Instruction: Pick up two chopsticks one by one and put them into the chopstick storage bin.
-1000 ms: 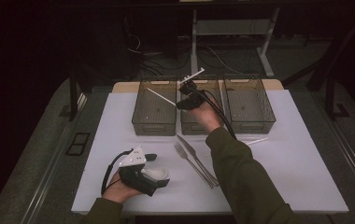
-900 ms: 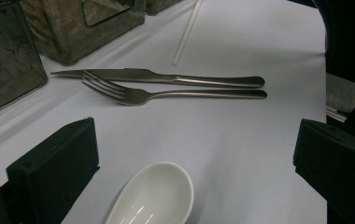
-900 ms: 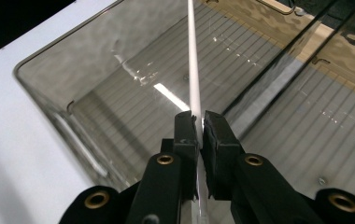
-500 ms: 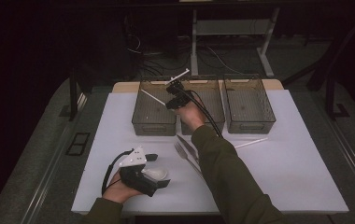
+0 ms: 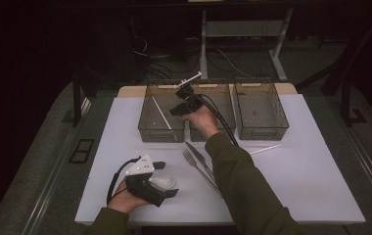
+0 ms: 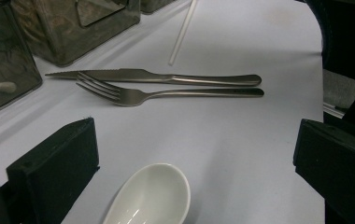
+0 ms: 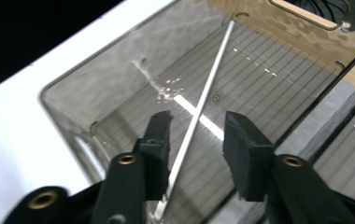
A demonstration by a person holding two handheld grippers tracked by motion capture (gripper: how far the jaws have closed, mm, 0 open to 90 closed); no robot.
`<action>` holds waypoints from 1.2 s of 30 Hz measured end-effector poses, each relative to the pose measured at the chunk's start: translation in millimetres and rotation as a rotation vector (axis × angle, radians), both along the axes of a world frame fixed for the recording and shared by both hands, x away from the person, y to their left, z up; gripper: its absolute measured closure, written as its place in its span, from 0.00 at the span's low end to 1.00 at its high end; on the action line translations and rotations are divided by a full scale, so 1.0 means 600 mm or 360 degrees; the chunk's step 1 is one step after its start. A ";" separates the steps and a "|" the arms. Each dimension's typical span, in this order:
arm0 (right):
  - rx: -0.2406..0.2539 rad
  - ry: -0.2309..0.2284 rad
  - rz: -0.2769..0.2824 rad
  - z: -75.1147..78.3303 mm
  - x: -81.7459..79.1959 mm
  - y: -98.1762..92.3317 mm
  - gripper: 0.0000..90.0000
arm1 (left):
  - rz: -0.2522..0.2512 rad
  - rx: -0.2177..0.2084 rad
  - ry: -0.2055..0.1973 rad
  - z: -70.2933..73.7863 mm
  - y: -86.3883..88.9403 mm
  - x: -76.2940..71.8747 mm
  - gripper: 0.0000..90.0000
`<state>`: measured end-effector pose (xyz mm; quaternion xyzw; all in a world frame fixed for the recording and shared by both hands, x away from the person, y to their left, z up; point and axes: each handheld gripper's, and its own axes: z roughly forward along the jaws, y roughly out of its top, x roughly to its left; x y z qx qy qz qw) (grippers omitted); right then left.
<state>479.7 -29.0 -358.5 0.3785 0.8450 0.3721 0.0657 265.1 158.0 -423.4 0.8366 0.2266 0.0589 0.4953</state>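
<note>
Right hand-held gripper (image 7: 195, 140), jaws just opening, above chopstick (image 7: 199, 114) in bin (image 5: 150, 125)

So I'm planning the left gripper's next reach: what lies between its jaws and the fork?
In the left gripper view, a white spoon sits between the jaws; beyond it, bare white tabletop up to the fork.

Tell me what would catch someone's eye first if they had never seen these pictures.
Probably the right gripper, held over the leftmost of three clear bins at the table's far side; its jaws have just been opening, and a thin white stick now lies slanted in that bin, between them but untouched. Next, the left gripper near the front edge, its jaws open around a white ceramic spoon, with a fork and knife side by side mid-table.
</note>
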 end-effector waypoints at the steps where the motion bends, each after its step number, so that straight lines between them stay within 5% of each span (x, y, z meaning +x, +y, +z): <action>1: 0.0009 -0.0004 0.0018 0.003 -0.003 -0.005 0.64 | 0.0001 0.0001 -0.0001 0.000 0.000 0.000 0.00; 10: 0.0108 -0.0085 0.0167 0.019 -0.050 -0.078 0.53 | 0.0006 0.0014 0.0000 -0.001 0.000 0.001 0.00; 19: 0.0118 -0.0162 0.0252 0.010 -0.112 -0.172 0.55 | 0.0018 0.0023 0.0013 -0.003 0.001 0.001 0.00; 28: 0.0053 -0.0212 0.0310 -0.011 -0.169 -0.273 0.67 | 0.0030 0.0018 0.0018 -0.004 0.003 0.002 0.00; 36: -0.0063 -0.0159 0.0259 -0.052 -0.185 -0.359 0.73 | 0.0029 0.0029 0.0020 -0.006 0.002 0.003 0.00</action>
